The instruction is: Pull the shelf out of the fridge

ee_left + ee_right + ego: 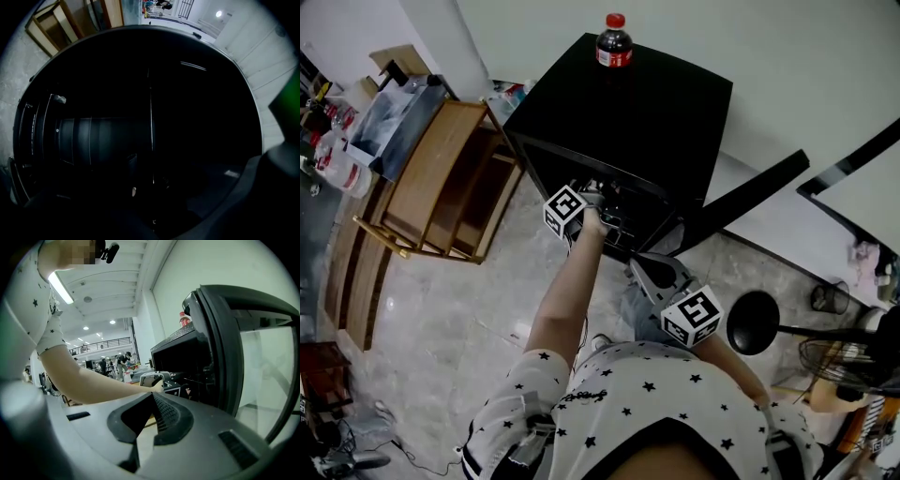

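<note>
Reaching into the black fridge, left tool, grip untellable in darkness; right tool clenched empty outside.

My left arm reaches straight out, left gripper well ahead of the right gripper; its jaws are too dark to read. The right sits back, jaws together, empty.

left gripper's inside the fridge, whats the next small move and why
Probably settle the left gripper on the shelf's front edge and make sure of the grip, then draw straight back. It sits inside the open fridge, but its own view is too dark to show the jaws or a hold. The right gripper hangs back, shut and empty, so the pull falls to the left.
</note>
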